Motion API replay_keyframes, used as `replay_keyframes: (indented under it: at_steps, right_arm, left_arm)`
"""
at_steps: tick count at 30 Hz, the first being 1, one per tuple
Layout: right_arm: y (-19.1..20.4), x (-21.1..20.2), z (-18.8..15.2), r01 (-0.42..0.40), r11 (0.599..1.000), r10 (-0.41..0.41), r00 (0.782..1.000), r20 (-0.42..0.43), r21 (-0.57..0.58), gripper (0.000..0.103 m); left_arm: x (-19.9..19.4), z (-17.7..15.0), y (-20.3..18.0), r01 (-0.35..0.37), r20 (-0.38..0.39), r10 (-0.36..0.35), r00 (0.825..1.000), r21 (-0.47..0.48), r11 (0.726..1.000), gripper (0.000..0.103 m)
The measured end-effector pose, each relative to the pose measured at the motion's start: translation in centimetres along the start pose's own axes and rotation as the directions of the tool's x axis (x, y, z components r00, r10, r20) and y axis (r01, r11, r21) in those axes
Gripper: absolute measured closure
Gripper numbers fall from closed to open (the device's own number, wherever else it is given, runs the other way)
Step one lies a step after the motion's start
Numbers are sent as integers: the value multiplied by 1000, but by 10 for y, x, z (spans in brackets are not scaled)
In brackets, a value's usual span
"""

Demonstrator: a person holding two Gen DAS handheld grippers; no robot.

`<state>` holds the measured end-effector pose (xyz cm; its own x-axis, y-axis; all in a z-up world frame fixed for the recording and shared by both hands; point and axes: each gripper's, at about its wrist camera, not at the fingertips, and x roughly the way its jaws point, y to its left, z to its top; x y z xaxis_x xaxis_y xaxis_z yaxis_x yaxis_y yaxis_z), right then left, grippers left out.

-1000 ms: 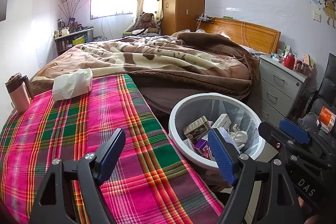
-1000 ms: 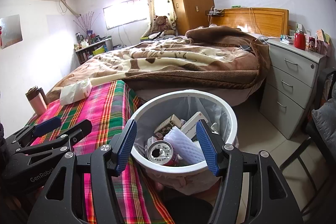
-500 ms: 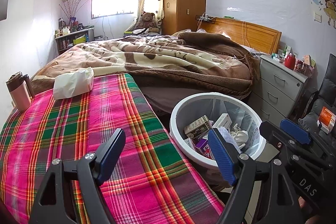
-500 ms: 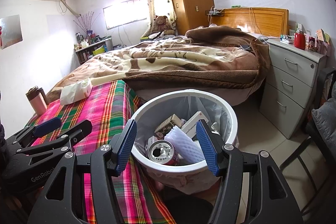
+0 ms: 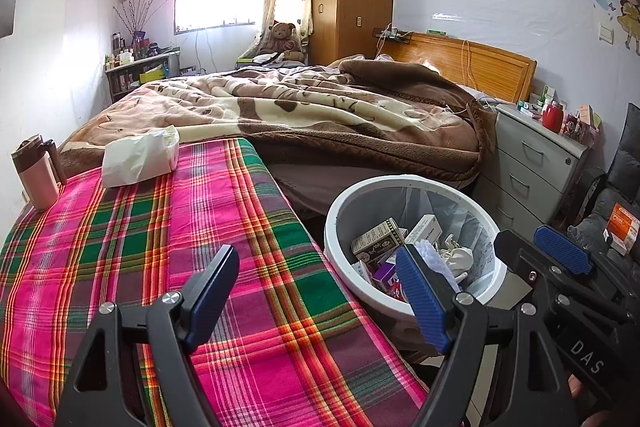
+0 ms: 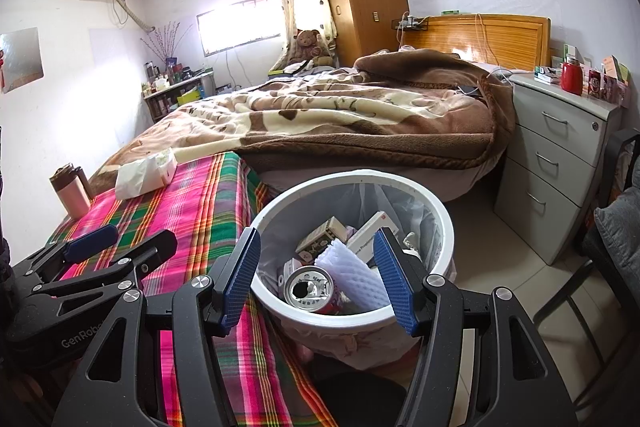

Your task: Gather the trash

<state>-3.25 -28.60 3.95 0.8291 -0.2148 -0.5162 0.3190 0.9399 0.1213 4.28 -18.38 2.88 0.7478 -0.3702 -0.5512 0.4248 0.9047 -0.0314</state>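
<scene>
A white trash bin [image 6: 442, 223] with a clear liner stands on the floor beside the plaid-covered table [image 5: 140, 247]. It holds an opened drink can [image 6: 310, 289], a white foam sleeve [image 6: 352, 275] and small cardboard boxes [image 6: 326, 235]. The bin also shows in the left wrist view [image 5: 340, 215]. My right gripper [image 6: 318, 281] is open and empty, just above the bin's near rim. My left gripper [image 5: 316, 297] is open and empty, over the table's right edge. A white tissue pack [image 5: 140, 157] lies at the table's far end.
A pink and brown flask [image 5: 36, 173] stands at the table's far left corner. A bed with a brown blanket [image 5: 300, 111] lies beyond. A grey drawer cabinet [image 6: 560, 163] stands to the right, with a dark chair [image 6: 616, 239] nearer.
</scene>
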Motion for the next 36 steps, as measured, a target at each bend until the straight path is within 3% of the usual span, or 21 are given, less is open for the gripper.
replay_keyframes:
  at_steps: [36]
  right_arm:
    - [4, -1, -1, 0, 1000, 0, 1000, 1, -3, 43]
  left_arm:
    - [1, -1, 1, 0, -2, 0, 1000, -5, 1000, 21]
